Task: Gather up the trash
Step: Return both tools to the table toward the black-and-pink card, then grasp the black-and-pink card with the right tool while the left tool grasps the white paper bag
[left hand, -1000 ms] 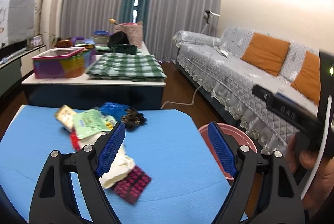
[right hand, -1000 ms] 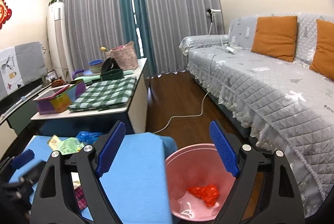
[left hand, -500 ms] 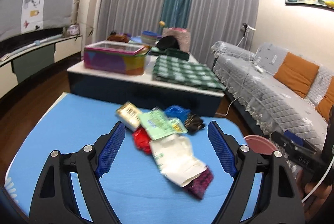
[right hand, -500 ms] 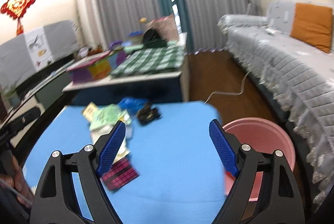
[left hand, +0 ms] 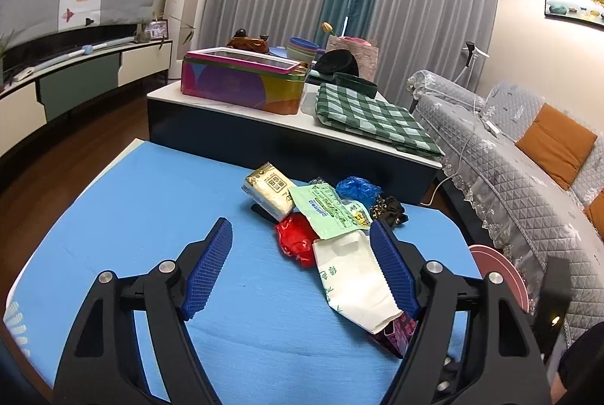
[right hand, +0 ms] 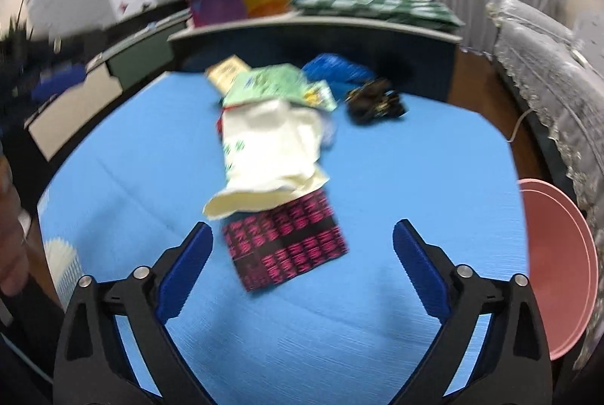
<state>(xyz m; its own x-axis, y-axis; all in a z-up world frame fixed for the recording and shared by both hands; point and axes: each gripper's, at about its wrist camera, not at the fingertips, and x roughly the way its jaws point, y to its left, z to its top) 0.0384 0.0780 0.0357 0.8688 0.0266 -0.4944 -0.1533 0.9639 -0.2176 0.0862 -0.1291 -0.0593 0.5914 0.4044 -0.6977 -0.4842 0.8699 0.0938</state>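
Note:
A pile of trash lies on the blue table (left hand: 151, 216): a beige packet (left hand: 268, 189), a green packet (left hand: 326, 210), a crumpled blue bag (left hand: 358, 189), a dark wrapper (left hand: 390, 210), a red wrapper (left hand: 296, 240), a white paper bag (left hand: 355, 282) and a pink-black packet (left hand: 394, 335). My left gripper (left hand: 300, 227) hovers just before the red wrapper, its jaws closing, touching nothing. My right gripper (right hand: 302, 226) hangs over the pink-black packet (right hand: 287, 246) below the white bag (right hand: 270, 155), its jaws opening, gripping nothing. The pink bin (right hand: 555, 261) stands at the table's right edge.
Behind the blue table is a low white-topped table with a colourful box (left hand: 241, 80) and a green checked cloth (left hand: 370, 118). A grey covered sofa (left hand: 528, 186) runs along the right. A person's hand (right hand: 11, 216) shows at the left edge.
Both views swung left from the bin side onto the trash pile. The right gripper came down close over the pink-black packet and its jaws spread wider. The left jaws narrowed slightly.

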